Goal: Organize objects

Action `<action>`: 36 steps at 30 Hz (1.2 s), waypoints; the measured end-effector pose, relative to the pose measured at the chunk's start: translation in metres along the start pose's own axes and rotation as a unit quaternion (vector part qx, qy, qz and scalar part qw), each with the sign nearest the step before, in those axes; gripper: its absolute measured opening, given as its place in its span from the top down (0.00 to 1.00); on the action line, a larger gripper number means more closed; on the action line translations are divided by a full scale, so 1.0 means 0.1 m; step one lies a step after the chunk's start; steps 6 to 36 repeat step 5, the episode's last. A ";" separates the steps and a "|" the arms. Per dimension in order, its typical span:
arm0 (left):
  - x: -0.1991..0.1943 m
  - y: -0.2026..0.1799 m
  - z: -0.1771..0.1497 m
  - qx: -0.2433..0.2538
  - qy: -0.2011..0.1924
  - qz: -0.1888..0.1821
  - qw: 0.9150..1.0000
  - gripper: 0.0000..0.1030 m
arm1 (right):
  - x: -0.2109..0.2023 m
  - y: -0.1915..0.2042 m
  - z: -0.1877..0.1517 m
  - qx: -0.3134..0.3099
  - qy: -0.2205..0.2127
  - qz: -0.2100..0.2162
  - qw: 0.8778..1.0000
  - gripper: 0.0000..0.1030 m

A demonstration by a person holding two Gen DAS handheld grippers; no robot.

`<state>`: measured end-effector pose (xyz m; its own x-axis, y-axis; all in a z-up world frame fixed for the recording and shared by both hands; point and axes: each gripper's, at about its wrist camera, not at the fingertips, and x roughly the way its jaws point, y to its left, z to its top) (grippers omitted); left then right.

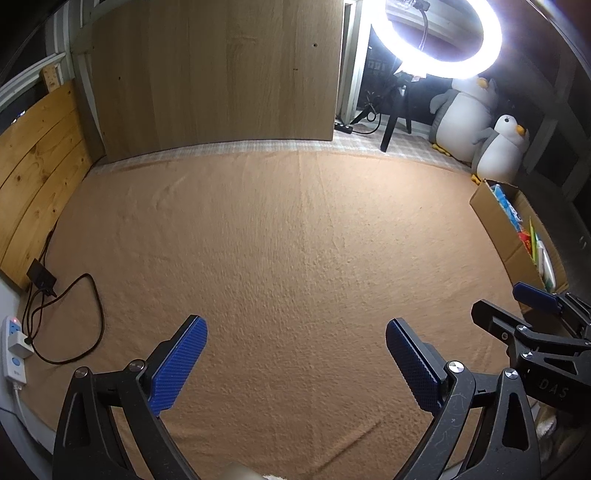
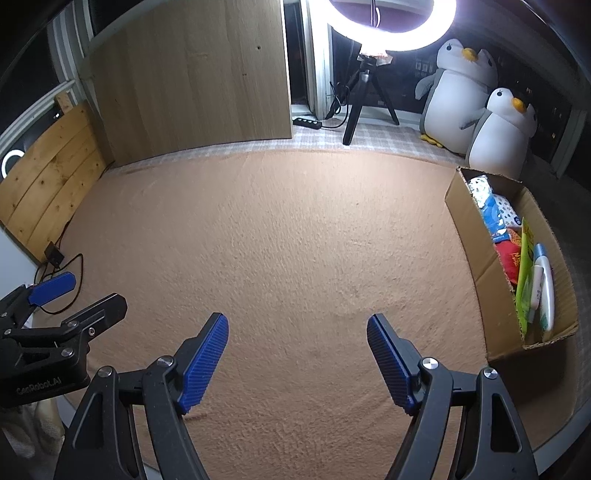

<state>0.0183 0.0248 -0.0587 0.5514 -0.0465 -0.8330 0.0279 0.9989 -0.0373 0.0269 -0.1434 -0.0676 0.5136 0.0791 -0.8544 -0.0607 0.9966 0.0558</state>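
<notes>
Ring light (image 2: pixel 391 33), two plush penguins (image 2: pixel 458 99), power strip (image 1: pixel 13 350)

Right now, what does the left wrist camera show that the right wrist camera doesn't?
Only the left wrist view shows the white power strip at the blanket's edge.
Only the right wrist view shows the white bottle deep in the brown cardboard box.
Both show the peach blanket, the lit ring light, two plush penguins, and the open, empty left gripper and right gripper.

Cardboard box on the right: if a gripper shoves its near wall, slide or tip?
The cardboard box probably slides rather than tips: it sits long and low on the towel-like cloth. Its open walls likely flex. The packets inside add some weight.
</notes>
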 end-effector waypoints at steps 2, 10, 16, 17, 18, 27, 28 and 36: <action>0.05 -0.01 0.00 0.000 0.006 0.000 1.000 0.04 | 0.04 -0.01 0.00 0.001 0.004 -0.001 1.000 0.28; 0.13 -0.02 -0.01 0.000 0.015 0.003 1.000 0.04 | 0.14 -0.04 -0.01 0.002 0.012 -0.003 1.000 0.28; 0.13 -0.02 -0.01 0.000 0.015 0.003 1.000 0.04 | 0.14 -0.04 -0.01 0.002 0.012 -0.003 1.000 0.28; 0.13 -0.02 -0.01 0.000 0.015 0.003 1.000 0.04 | 0.14 -0.04 -0.01 0.002 0.012 -0.003 1.000 0.28; 0.13 -0.02 -0.01 0.000 0.015 0.003 1.000 0.04 | 0.14 -0.04 -0.01 0.002 0.012 -0.003 1.000 0.28; 0.13 -0.02 -0.01 0.000 0.015 0.003 1.000 0.04 | 0.14 -0.04 -0.01 0.002 0.012 -0.003 1.000 0.28; 0.13 -0.02 -0.01 0.000 0.015 0.003 1.000 0.04 | 0.14 -0.04 -0.01 0.002 0.012 -0.003 1.000 0.28; 0.13 -0.02 -0.01 0.000 0.015 0.003 1.000 0.04 | 0.14 -0.04 -0.01 0.002 0.012 -0.003 1.000 0.28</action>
